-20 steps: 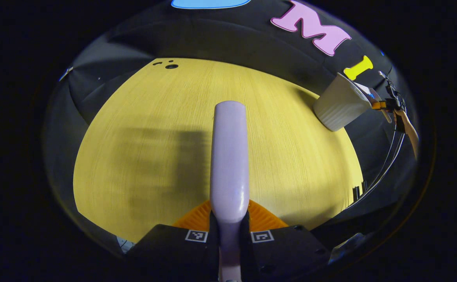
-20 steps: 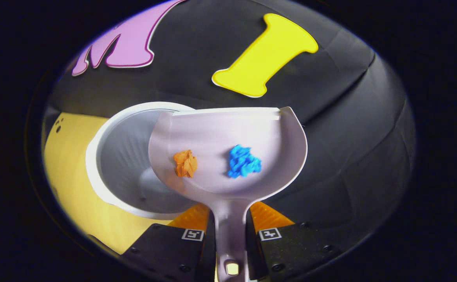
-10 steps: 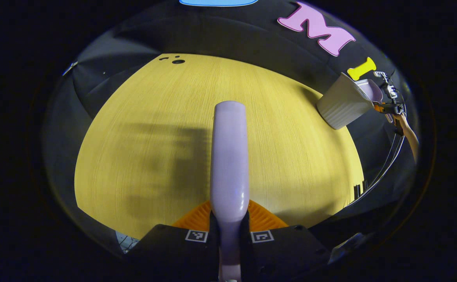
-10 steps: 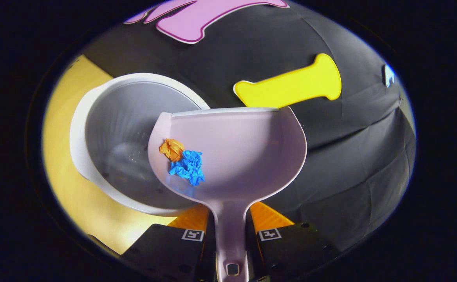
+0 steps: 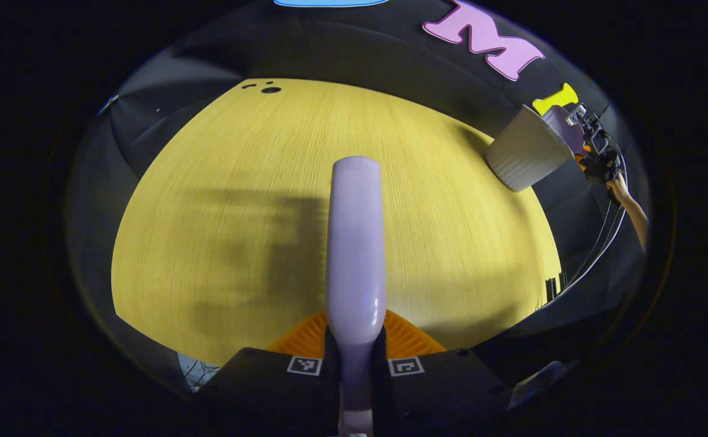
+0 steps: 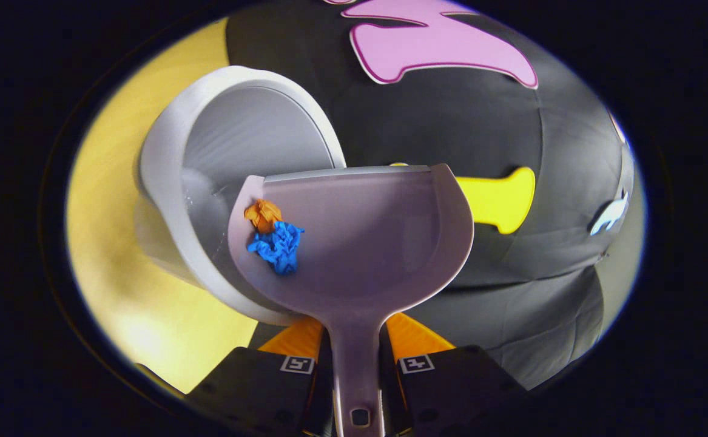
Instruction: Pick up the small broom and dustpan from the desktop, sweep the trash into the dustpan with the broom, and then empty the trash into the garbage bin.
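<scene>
Lilac dustpan (image 6: 354, 243) handle clamped between right fingers (image 6: 417, 334), tilted over bin (image 6: 171, 182)

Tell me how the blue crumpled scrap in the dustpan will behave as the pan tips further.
The blue scrap looks like crumpled paper, so probably light. It lies against the orange scrap at the dustpan side wall, so it will likely slide or tumble over that edge toward the bin.

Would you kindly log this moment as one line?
phase: emptying | right claw: shut on dustpan, tilted at bin | orange, blue scraps: in pan | left claw: shut on broom
</scene>
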The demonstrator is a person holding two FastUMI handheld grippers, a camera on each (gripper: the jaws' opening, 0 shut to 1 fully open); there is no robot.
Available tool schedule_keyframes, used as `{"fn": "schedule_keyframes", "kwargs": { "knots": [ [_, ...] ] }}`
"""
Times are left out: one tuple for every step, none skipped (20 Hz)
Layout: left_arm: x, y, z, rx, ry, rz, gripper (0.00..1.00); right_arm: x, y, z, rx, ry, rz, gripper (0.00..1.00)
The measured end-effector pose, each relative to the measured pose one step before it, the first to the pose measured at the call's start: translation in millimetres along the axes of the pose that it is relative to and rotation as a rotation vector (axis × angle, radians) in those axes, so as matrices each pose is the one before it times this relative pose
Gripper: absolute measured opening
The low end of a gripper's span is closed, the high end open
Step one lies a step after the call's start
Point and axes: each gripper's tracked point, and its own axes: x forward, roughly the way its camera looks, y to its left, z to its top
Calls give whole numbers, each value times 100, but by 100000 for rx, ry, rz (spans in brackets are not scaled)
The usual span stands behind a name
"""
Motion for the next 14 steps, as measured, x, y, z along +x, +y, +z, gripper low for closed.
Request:
{"fn": "schedule_keyframes", "kwargs": {
  "knots": [
    [-28,-115,-65,-706,-29,-844,27,-65,-422,-334,-2768,-1589,-391,36],
    [-63,-249,-66,-1529,-222,-1284,25,-181,-528,-433,-2586,-963,-357,36],
    [-16,-109,31,-1455,-240,-749,25,-263,-414,-616,-2716,-930,-598,36],
    [40,-44,-118,-776,-229,-162,27,-169,-255,-452,-2579,-935,-459,36],
    [-76,53,9,15,-384,222,25,-210,-257,-645,-3124,-1137,-529,36],
    [-102,153,17,325,-336,337,24,378,-17,-719,-2931,-1197,-318,36],
    [-47,82,80,296,-274,342,25,132,-2,-877,-2537,-872,-140,31],
    [-19,85,11,-13,-173,262,25,279,-42,-898,-2141,-798,-46,35],
    [-64,84,111,-274,-47,26,25,83,-20,-504,-1395,-272,37,39],
    [-14,6,-51,-134,-17,-3,25,179,376,402,-216,7,186,36],
    [-51,20,73,39,-249,275,25,-210,143,450,421,346,516,36],
    [14,22,47,130,-242,177,25,-139,19,203,1048,492,887,36],
    [-66,-10,78,154,-286,94,25,-288,-18,177,1526,507,1132,36],
    [-145,-70,144,408,-581,240,25,-40,-218,294,2580,904,1182,36]
  ]
}}
